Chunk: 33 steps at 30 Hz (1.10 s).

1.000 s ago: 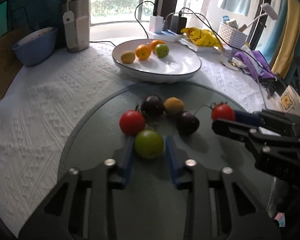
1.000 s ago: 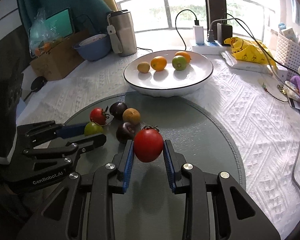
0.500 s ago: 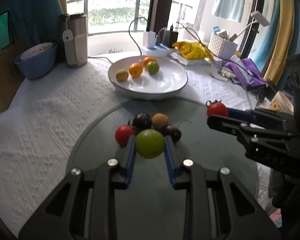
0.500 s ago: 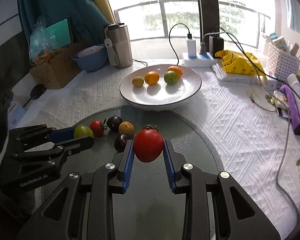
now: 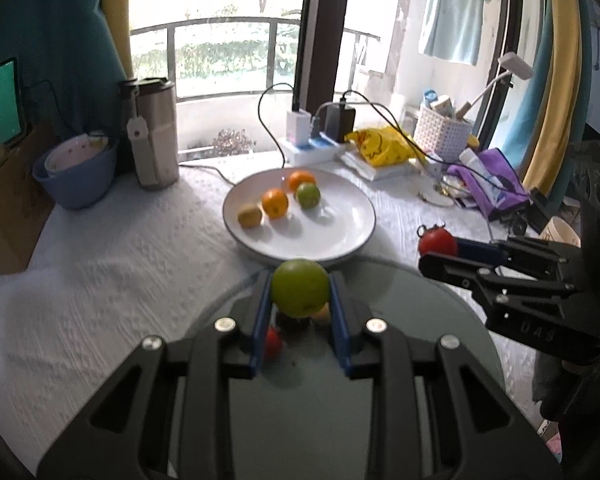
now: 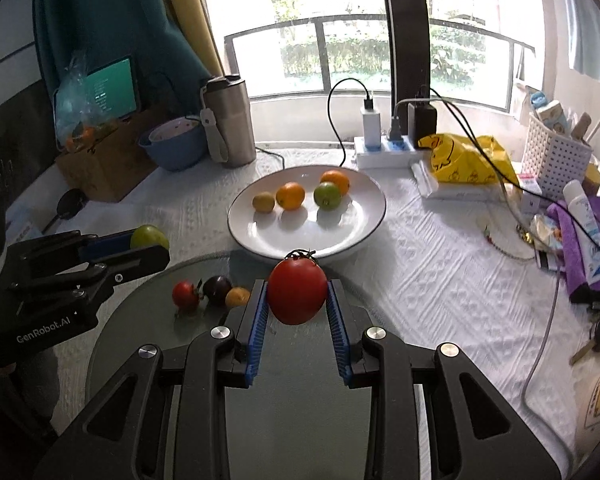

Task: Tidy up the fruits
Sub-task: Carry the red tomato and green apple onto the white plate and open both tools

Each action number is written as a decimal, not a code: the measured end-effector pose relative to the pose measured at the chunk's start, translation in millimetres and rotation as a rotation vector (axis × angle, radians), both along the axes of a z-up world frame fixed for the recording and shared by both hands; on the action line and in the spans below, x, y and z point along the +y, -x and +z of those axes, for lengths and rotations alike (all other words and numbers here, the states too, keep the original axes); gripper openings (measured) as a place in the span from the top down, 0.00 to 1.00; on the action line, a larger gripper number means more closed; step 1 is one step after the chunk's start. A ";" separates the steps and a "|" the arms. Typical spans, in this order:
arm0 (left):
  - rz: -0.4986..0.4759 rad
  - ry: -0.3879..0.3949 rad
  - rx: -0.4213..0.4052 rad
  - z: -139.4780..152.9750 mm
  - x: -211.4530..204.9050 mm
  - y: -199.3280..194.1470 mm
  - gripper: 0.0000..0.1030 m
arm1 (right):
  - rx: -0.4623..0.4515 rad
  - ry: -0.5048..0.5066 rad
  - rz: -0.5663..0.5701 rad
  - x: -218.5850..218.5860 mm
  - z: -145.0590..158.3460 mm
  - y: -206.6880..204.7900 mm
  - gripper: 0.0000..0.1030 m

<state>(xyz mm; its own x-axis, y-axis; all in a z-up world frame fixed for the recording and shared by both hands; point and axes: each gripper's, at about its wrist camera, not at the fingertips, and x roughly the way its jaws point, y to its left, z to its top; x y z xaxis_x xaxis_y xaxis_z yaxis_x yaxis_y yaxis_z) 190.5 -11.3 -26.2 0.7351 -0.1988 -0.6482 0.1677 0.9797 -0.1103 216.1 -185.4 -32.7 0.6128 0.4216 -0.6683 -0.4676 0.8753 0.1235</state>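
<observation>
From your left wrist view, your left gripper [image 5: 300, 300] is pinching the green fruit [image 5: 299, 293] between its blue pads, lifted clear of the glass mat [image 5: 380, 420] and just short of the white plate [image 5: 340, 240]. The plate already holds 4 fruits, clustered at its far left. Release too early and the fruit could hit the rim and roll off across the tablecloth [image 5: 100, 280].

From your right wrist view, your right gripper [image 6: 298, 308] is clamped on the red tomato [image 6: 297, 291], also in the air near the plate's front edge. 3 fruits show on the mat below. Both grippers head for 1 plate, so they could collide; squeezing harder could bruise the tomato.
</observation>
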 end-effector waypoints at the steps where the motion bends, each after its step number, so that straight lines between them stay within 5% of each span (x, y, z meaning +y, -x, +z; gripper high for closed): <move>1: 0.000 0.001 -0.003 1.4 0.5 -3.8 0.72 | -0.004 0.001 -0.001 -0.2 1.2 -2.5 0.69; 17: -0.018 0.040 -0.014 -0.4 6.3 -62.5 0.72 | -0.045 0.036 -0.028 -5.4 12.5 -62.6 0.69; 33: -0.003 0.066 0.050 -35.1 16.0 -114.5 0.72 | 0.005 0.053 -0.026 10.4 -14.9 -120.2 0.69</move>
<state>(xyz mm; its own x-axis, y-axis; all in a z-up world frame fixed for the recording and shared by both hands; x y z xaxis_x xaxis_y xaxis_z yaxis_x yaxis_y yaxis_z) 305.0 4.7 -61.3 0.7012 -0.2446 -0.6697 0.1631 0.9694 -0.1834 336.3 -175.0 -47.6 0.6193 0.3698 -0.6927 -0.4442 0.8924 0.0792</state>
